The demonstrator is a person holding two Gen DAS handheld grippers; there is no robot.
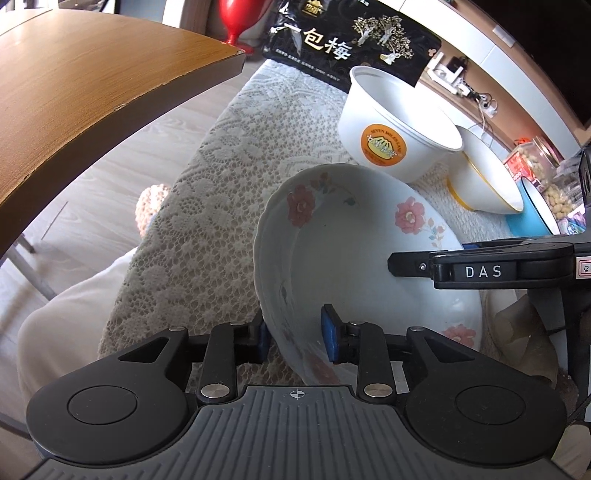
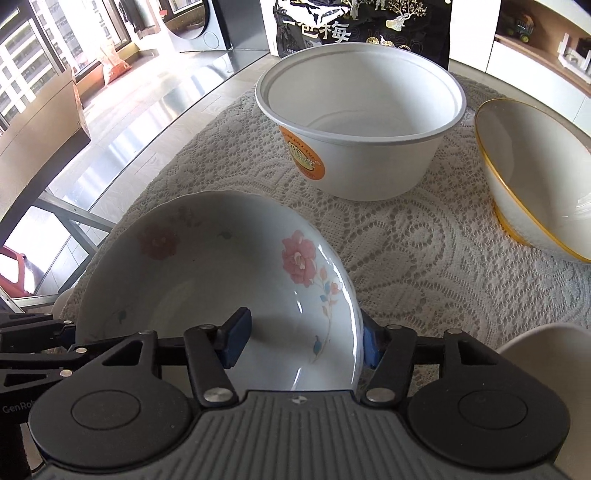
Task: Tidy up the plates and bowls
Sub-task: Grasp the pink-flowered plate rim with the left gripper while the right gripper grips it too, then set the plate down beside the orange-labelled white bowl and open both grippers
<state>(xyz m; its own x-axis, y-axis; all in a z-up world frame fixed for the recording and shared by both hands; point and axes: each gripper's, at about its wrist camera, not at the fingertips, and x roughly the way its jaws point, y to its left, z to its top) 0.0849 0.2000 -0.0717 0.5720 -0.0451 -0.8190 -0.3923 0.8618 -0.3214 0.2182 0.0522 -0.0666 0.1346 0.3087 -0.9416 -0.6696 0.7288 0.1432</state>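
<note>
lace tablecloth (image 1: 207, 206), centre | black snack bag with white characters (image 1: 351, 40), top centre | wooden tabletop (image 1: 92, 96), upper left | red vase (image 1: 236, 18), top | jar of nuts (image 1: 543, 162), right edge | round mirror (image 2: 188, 18), top left

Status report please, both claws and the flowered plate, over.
Left claw open, straddling the rim of the flowered plate. Right claw straddles the opposite rim, grip unclear. Plate tilted. White tub and gold-rimmed bowl behind, clear of it.
</note>
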